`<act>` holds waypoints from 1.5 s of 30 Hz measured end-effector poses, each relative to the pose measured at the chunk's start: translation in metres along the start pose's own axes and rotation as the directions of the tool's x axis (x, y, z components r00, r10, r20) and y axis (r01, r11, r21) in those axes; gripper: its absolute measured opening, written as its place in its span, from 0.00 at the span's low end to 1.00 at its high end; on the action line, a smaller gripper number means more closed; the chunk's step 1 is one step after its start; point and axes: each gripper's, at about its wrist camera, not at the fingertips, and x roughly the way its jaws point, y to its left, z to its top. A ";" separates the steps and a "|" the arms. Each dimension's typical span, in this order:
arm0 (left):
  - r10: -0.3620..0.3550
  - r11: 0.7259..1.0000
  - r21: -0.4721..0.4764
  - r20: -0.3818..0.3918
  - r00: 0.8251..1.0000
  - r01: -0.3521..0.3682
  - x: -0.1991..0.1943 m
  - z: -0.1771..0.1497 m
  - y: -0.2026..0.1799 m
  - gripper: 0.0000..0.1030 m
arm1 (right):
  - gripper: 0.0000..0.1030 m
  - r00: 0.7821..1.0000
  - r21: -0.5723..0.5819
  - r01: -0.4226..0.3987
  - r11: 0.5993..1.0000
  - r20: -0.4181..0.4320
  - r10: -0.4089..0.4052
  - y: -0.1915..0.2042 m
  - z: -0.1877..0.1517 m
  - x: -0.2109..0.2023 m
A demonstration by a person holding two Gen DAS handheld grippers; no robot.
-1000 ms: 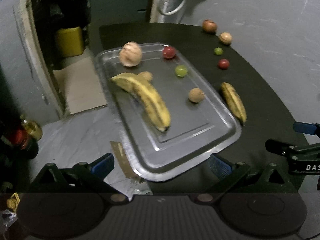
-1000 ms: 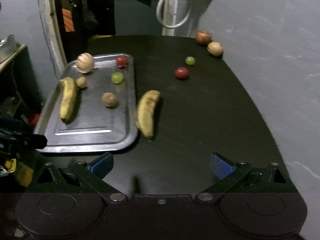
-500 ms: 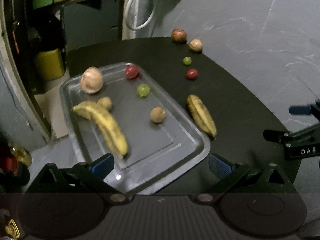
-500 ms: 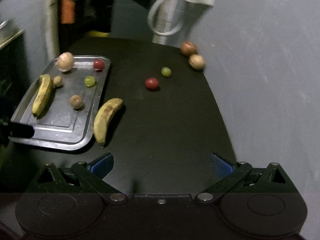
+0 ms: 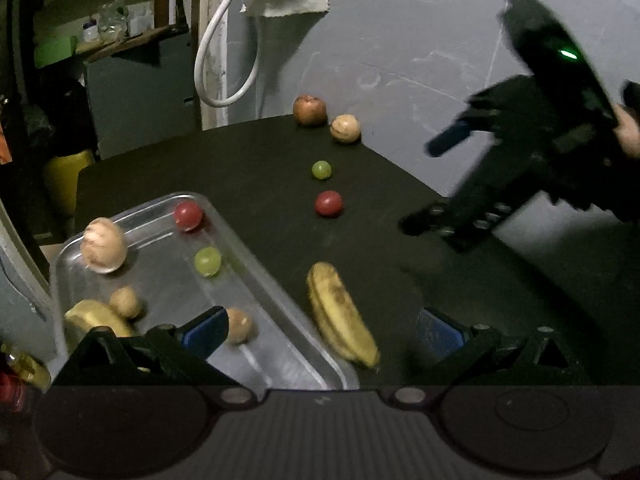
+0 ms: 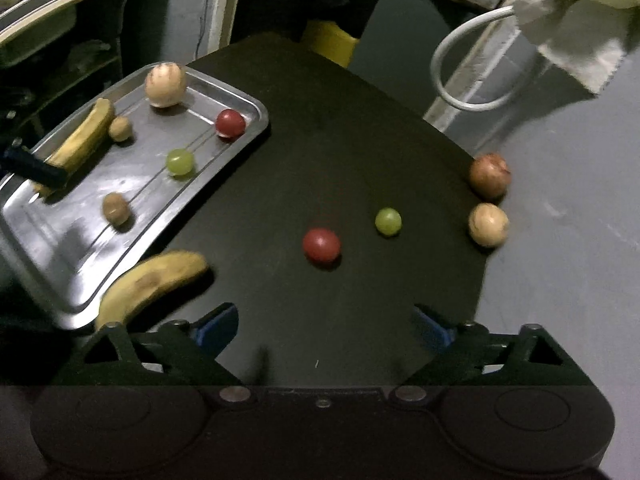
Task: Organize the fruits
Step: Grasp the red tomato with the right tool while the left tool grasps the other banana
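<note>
Fruits (image 6: 321, 245) — six on tray (image 6: 240, 98), five off.

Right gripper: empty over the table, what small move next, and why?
Probably bring the right gripper, its jaws closing on nothing, down around the red fruit. That fruit lies loose on the table straight ahead of it, outside the tray.

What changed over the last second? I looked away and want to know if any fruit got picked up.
No fruit was taken. The right tongs swung up over the table's right side and its jaws are closing, empty. The left tongs slid toward the loose banana, also empty. Tray contents and loose fruits stayed put.
</note>
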 end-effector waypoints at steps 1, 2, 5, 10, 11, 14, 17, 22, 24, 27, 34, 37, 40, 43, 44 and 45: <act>0.003 1.000 -0.005 0.002 1.000 -0.003 0.004 0.002 -0.003 0.99 | 0.83 1.000 0.001 -0.006 1.000 0.001 0.006 -0.003 0.002 0.006; 0.007 1.000 -0.013 0.004 1.000 -0.007 0.009 0.004 -0.005 0.98 | 0.81 1.000 0.007 -0.012 1.000 0.005 0.012 -0.006 0.005 0.013; 0.026 0.999 -0.024 0.005 1.000 -0.026 0.023 0.010 -0.011 0.93 | 0.76 0.999 0.029 -0.032 0.999 0.016 0.031 -0.015 0.008 0.030; 0.043 0.999 -0.010 -0.008 0.999 -0.043 0.040 0.016 -0.019 0.88 | 0.70 0.997 -0.054 -0.073 0.996 -0.006 0.072 -0.020 0.015 0.049; 0.048 0.999 -0.008 -0.014 0.999 -0.048 0.043 0.017 -0.020 0.85 | 0.67 0.996 -0.066 -0.086 0.994 -0.011 0.086 -0.021 0.017 0.052; 0.071 0.997 -0.016 -0.043 0.997 -0.071 0.053 0.020 -0.023 0.79 | 0.58 0.993 -0.102 -0.113 0.988 -0.028 0.111 -0.023 0.023 0.061; 0.090 0.994 -0.051 -0.069 0.994 -0.094 0.062 0.021 -0.022 0.74 | 0.52 0.990 -0.116 -0.137 0.984 -0.034 0.134 -0.025 0.029 0.069; 0.104 0.990 -0.083 -0.099 0.990 -0.112 0.074 0.019 -0.019 0.68 | 0.48 0.985 -0.117 -0.173 0.978 -0.032 0.171 -0.027 0.033 0.079; 0.111 0.988 -0.093 -0.113 0.987 -0.121 0.077 0.018 -0.017 0.65 | 0.46 0.981 -0.104 -0.192 0.976 -0.028 0.190 -0.028 0.034 0.083; 0.119 0.988 -0.085 -0.113 0.986 -0.129 0.079 0.020 -0.018 0.62 | 0.42 0.976 -0.088 -0.215 0.973 -0.028 0.214 -0.028 0.035 0.087; 0.112 0.989 -0.075 -0.158 0.981 -0.125 0.085 0.022 -0.023 0.47 | 0.37 0.970 -0.034 -0.241 0.970 -0.006 0.241 -0.031 0.035 0.092; 0.124 0.987 -0.083 -0.182 0.975 -0.140 0.089 0.020 -0.024 0.44 | 0.34 0.969 -0.024 -0.247 0.969 -0.003 0.247 -0.032 0.034 0.093; 0.146 0.982 -0.087 -0.201 0.969 -0.166 0.090 0.022 -0.028 0.44 | 0.33 0.968 -0.002 -0.250 0.968 0.000 0.250 -0.033 0.032 0.093; 0.157 0.978 -0.105 -0.210 0.965 -0.182 0.091 0.023 -0.029 0.44 | 0.33 0.968 0.031 -0.251 0.967 0.003 0.251 -0.035 0.028 0.091; 0.159 0.977 -0.108 -0.213 0.964 -0.185 0.091 0.023 -0.029 0.44 | 0.32 0.968 0.041 -0.251 0.967 0.005 0.251 -0.035 0.026 0.091; 0.162 0.976 -0.107 -0.215 0.963 -0.188 0.092 0.023 -0.029 0.44 | 0.32 0.968 0.053 -0.251 0.967 0.007 0.251 -0.035 0.024 0.090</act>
